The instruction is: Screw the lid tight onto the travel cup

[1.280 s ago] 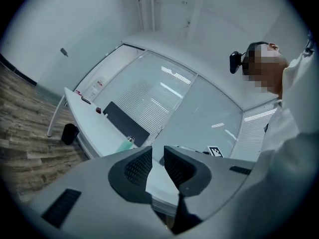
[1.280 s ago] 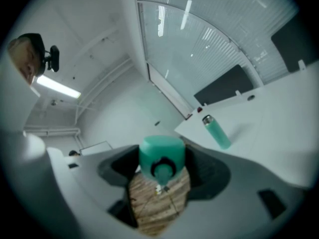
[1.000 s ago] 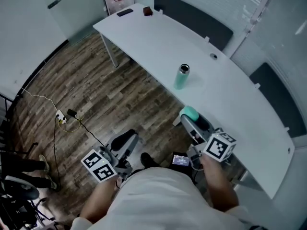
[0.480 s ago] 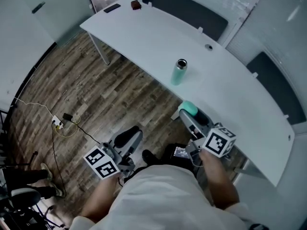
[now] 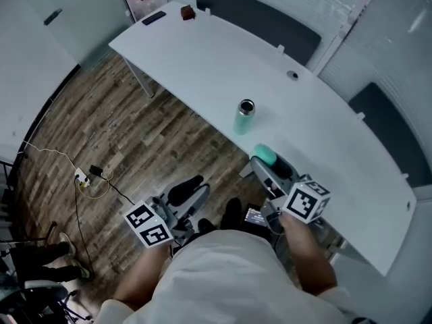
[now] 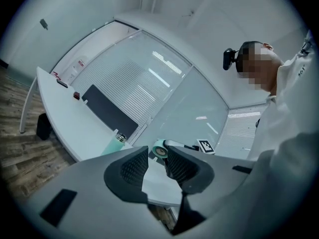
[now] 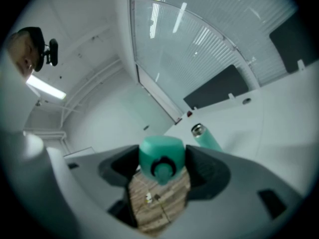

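The teal travel cup [image 5: 245,116] stands upright near the front edge of the white table [image 5: 202,52], its steel mouth uncovered. My right gripper [image 5: 264,159] is below it, just off the table edge, shut on the teal lid [image 5: 265,156]. In the right gripper view the lid [image 7: 160,158] fills the gap between the pads, and the cup [image 7: 205,136] is ahead to the right. My left gripper [image 5: 192,193] hangs over the wooden floor, left of the right one. Its jaws are opening with nothing between them [image 6: 157,166]; the cup [image 6: 113,144] lies beyond.
At the table's far left end lie a dark flat device [image 5: 154,17] and a small red-brown object [image 5: 187,11]. A cable hole [image 5: 292,75] sits behind the cup. Dark panels [image 5: 256,19] line the far edge. A power strip with cable [image 5: 84,176] lies on the floor.
The head view has shifted, so the cup sits lower and further left in the picture. My left gripper has crept up and to the right. The right gripper still holds the lid.
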Demonstrator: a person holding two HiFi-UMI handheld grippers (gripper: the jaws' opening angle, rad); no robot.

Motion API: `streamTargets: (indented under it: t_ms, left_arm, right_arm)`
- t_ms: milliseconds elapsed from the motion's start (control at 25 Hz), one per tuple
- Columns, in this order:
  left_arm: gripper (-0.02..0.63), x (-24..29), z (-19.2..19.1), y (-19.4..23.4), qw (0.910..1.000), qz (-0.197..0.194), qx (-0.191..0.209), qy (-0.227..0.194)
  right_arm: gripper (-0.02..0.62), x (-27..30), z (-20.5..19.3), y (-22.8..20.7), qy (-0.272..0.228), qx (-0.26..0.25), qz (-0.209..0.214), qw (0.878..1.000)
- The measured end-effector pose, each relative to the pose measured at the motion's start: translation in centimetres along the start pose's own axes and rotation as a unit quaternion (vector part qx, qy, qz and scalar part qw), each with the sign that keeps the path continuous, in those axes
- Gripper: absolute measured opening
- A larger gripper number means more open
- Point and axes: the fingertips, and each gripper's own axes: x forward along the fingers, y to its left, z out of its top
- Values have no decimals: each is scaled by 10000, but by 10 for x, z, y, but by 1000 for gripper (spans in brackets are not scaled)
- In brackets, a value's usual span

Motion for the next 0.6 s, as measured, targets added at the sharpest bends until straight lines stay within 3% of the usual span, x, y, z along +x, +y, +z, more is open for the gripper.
streamTargets:
  t_ms: [280, 600]
  left_arm:
    - [133, 47, -3, 7, 9999, -26, 82, 141]
    - [133, 52, 11, 33, 9991, -200, -29, 366]
  right_arm:
    - [307, 2, 19, -31, 63, 32, 41, 10000]
    - [307, 17, 23, -33, -70, 52, -281, 9996]
